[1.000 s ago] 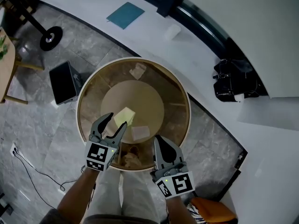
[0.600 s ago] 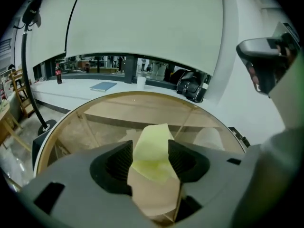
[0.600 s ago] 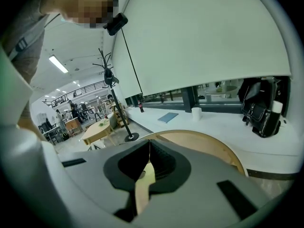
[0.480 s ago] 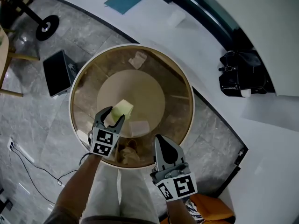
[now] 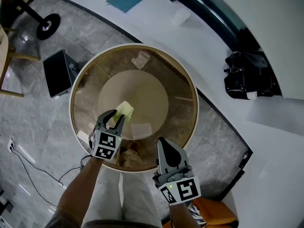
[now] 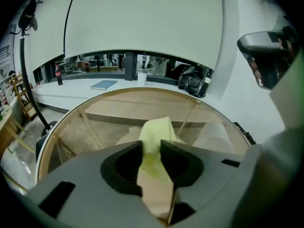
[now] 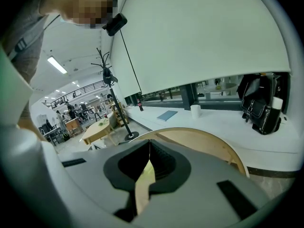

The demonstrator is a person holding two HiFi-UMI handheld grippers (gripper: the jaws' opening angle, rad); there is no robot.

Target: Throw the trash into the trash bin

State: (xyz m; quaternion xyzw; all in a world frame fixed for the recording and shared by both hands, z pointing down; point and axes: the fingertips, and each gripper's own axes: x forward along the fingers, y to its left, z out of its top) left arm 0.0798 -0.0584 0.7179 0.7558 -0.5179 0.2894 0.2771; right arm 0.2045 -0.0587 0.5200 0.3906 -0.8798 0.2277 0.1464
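The yellow-green paper wad (image 5: pixel 124 109) is at the near-left part of the round glass-topped surface (image 5: pixel 192 87), right between my left tongs (image 5: pixel 117 117). They are closing on it, and in the left gripper view both pads already press its sides. Its long axis runs along the line the tongs point. The lower end is buried back between the jaws, and the crumpled top sticks out past the tips, away from me.

My right tongs (image 5: pixel 162 142) are pressed together with nothing in them, hovering over the near edge of the surface just right of the left ones. A white tissue (image 5: pixel 141 130) lies flat between the two sets of tips, somewhat nearer the right. Another scrap (image 5: pixel 141 59) rests by the far rim, well apart from both.

No view shows me a bin, so I judge the carry turns on locating it first. The left hand has the load.
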